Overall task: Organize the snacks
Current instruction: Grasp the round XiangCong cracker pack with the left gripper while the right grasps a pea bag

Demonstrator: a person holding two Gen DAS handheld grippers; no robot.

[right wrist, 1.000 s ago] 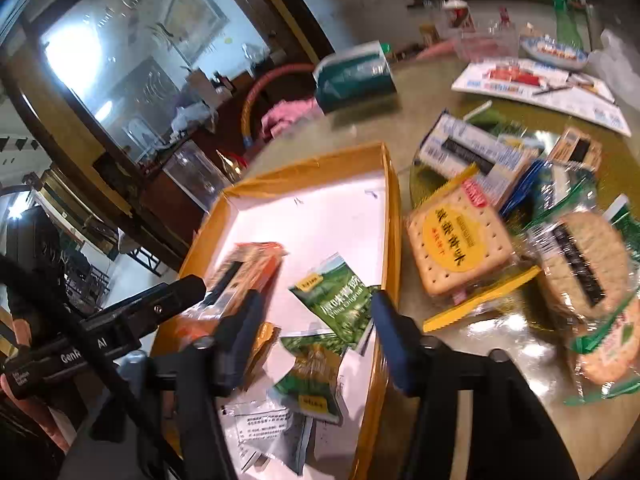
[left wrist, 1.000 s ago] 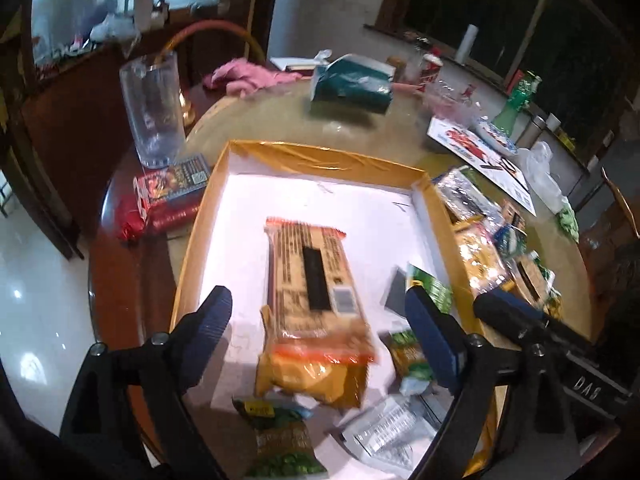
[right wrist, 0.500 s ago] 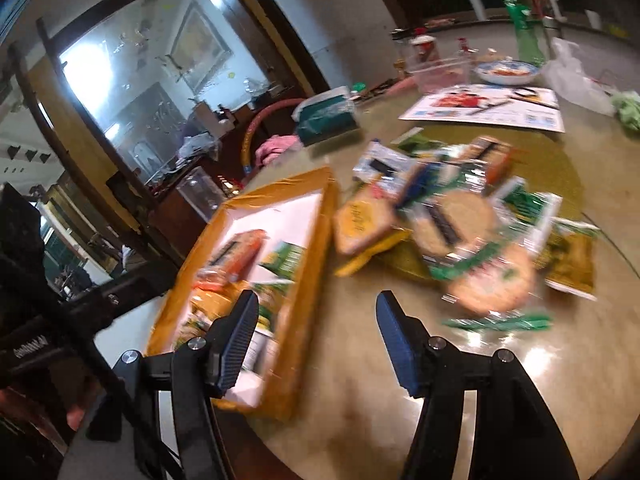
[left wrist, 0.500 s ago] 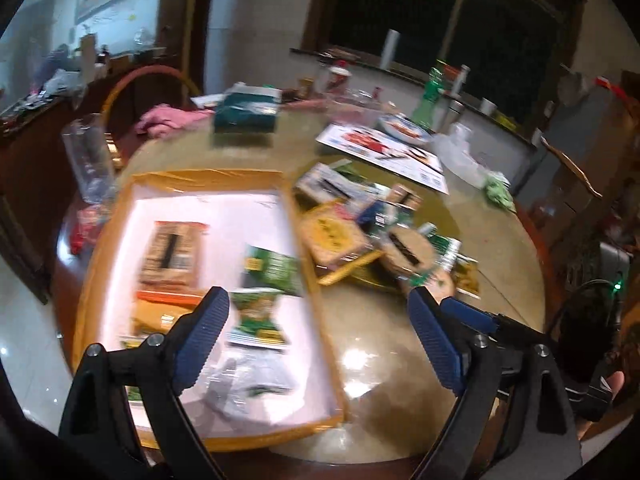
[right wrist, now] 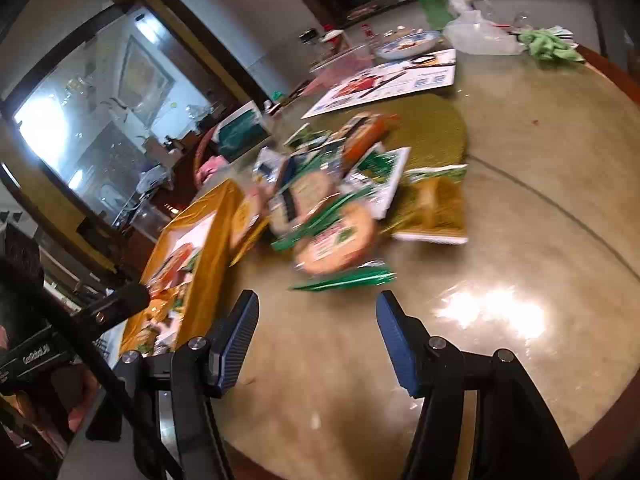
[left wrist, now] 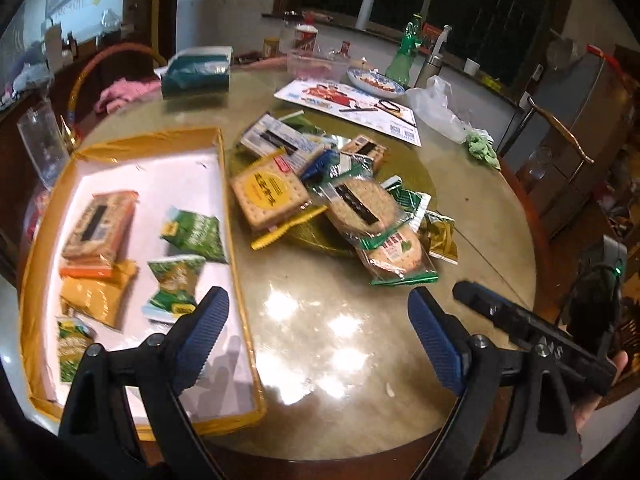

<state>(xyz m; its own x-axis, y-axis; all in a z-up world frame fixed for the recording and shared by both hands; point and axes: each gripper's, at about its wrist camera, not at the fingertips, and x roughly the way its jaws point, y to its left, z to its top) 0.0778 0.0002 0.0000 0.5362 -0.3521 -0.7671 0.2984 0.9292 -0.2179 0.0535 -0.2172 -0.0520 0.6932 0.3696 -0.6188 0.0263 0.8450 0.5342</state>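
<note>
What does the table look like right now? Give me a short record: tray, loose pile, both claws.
tray: gold-rimmed tray with a white floor, holding several packets, among them an orange cracker pack
loose pile: snack packets heaped on a green mat beside the tray, a square cracker pack nearest it
left claw: open, nothing in it, over bare table
right claw: open, nothing in it

- Round glossy table (left wrist: 328, 328), dark wood rim.
- Gold-edged tray (left wrist: 230, 216) at left.
- Green mat (left wrist: 416, 176) mid-table, just right of the tray.
- Printed sheet (left wrist: 348, 100), teal tissue pack (left wrist: 196, 74), white plastic bag (left wrist: 436, 106), green cloth (left wrist: 482, 148) farther back.
</note>
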